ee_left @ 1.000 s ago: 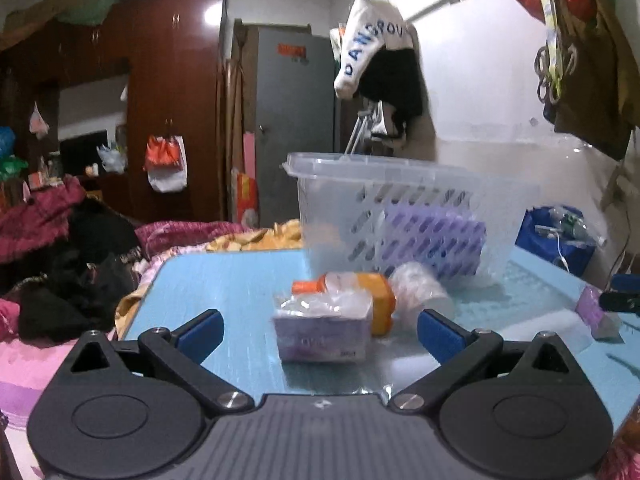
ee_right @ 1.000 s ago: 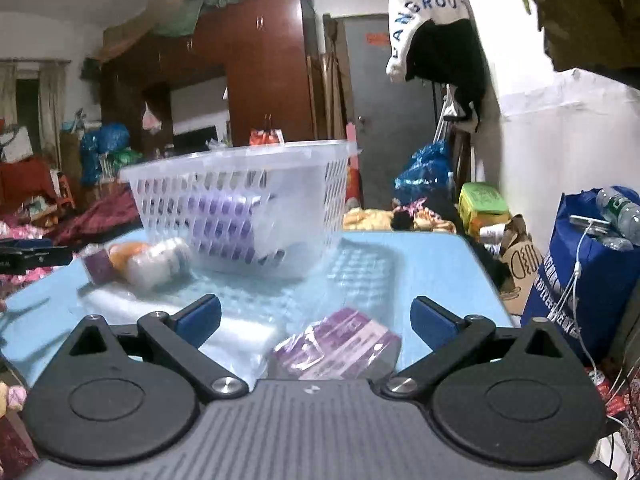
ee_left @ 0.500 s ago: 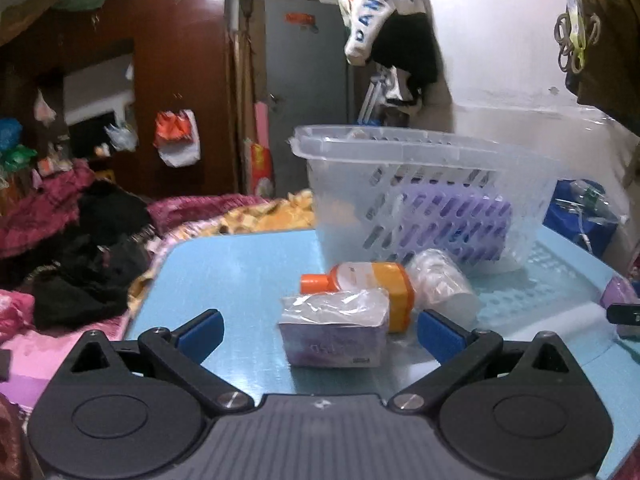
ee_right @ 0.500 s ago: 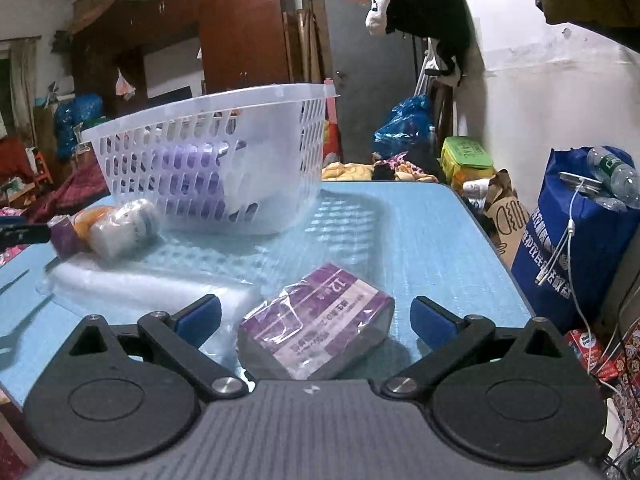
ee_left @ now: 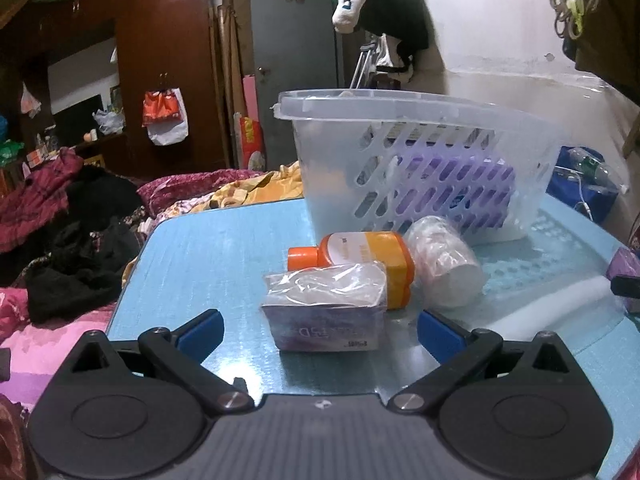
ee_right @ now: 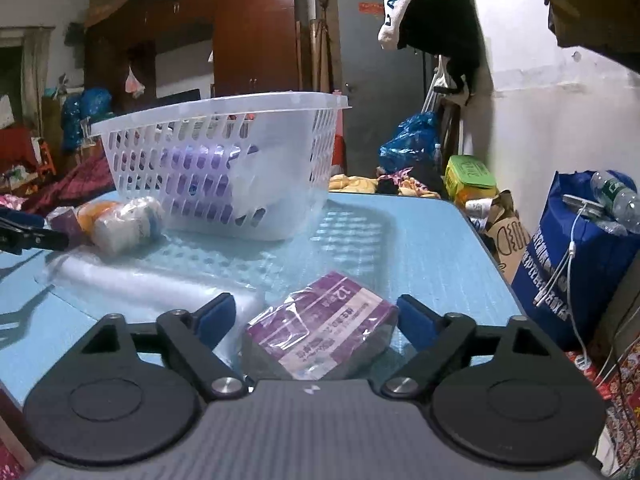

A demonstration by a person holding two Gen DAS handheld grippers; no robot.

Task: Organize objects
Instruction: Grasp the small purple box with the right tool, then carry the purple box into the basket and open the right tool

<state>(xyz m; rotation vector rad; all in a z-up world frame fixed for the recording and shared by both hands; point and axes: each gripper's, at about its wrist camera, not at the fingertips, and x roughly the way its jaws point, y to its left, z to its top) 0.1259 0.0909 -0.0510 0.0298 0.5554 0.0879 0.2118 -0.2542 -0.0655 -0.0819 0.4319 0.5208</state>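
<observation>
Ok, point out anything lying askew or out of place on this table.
The orange bottle lies on its side beside the basket, against a toppled wrapped roll. A purple pack sits crooked between the closing right gripper.

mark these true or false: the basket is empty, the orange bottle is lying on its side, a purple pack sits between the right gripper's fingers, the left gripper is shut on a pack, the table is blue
1. The basket is empty. False: a purple pack shows through its slotted wall.
2. The orange bottle lies on its side. True.
3. A purple pack sits between the fingers of the right gripper. True; the jaws are closing on it.
4. The left gripper is shut on a pack. False: its jaws stand open, clear of the wrapped pack between them.
5. The table is blue. True.
</observation>
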